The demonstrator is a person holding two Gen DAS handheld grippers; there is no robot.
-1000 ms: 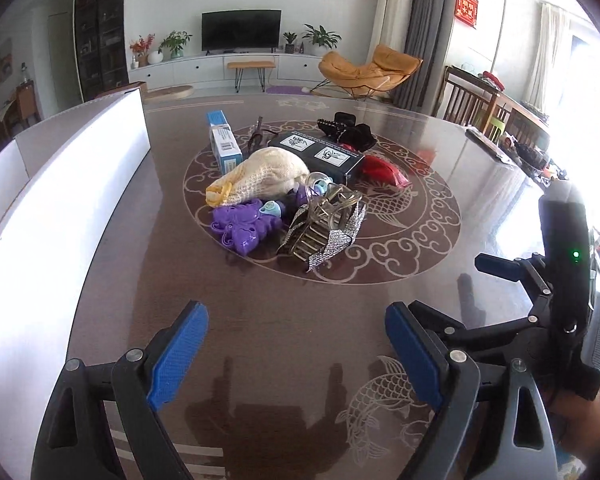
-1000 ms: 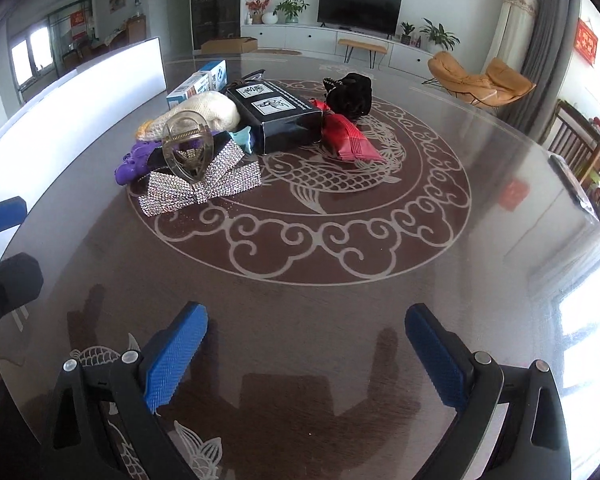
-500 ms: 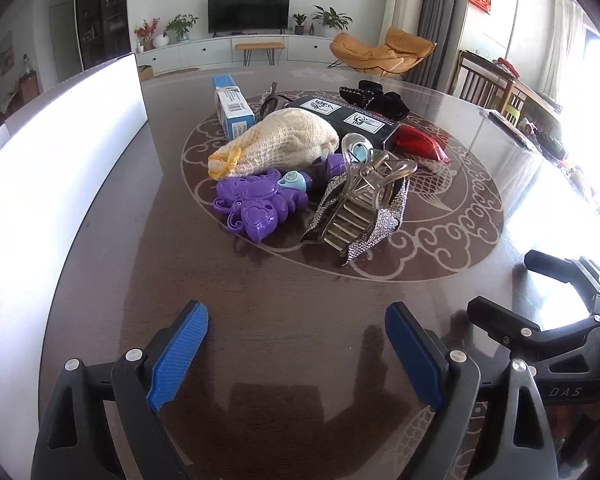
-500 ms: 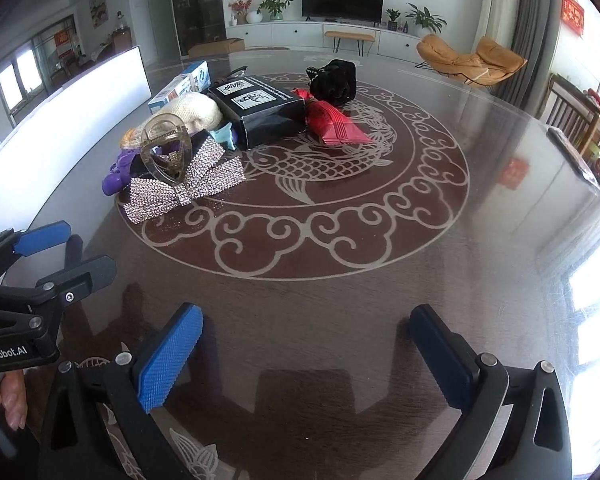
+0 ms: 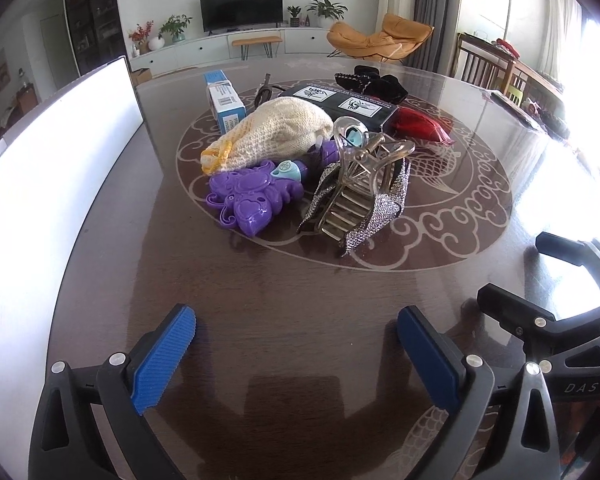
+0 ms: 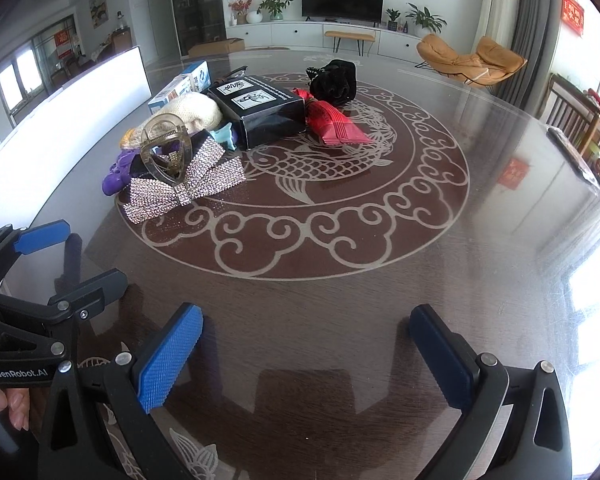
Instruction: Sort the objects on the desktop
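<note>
A: Left wrist view, entry one: left claw [image 5: 296,354], jaws opening, now spread wider than a second ago, nothing between the blue pads. It has come lower and closer to the pile; the clip [image 5: 358,196] fills more of the view than it did.

B: Entry two, right wrist view: right claw [image 6: 306,354], jaws spread, empty, held low over bare desk [image 6: 380,300]. No real shift there.

A: Entry three, the pile, all on the desk's round fish pattern, untouched:
- purple toy [image 5: 250,200], nearest the left claw, touching the knit pouch [image 5: 276,134]
- clip with its rhinestone bow, just beside the toy
- blue box [image 5: 225,100], behind the pouch
- black box [image 5: 348,106], mid-pile
- red packet [image 5: 420,126], against the black box
- black scrunchie [image 5: 374,82], farthest back

B: White panel [image 5: 52,152] along the left edge (possibly the sorting bin's wall; I cannot tell).

A: Reading: nothing sorted yet. The widening jaws and the drop towards the pile suggest a first pick is being lined up, probably the toy or the clip.

B: Caution: the items overlap, so lifting one may drag a neighbour.
</note>
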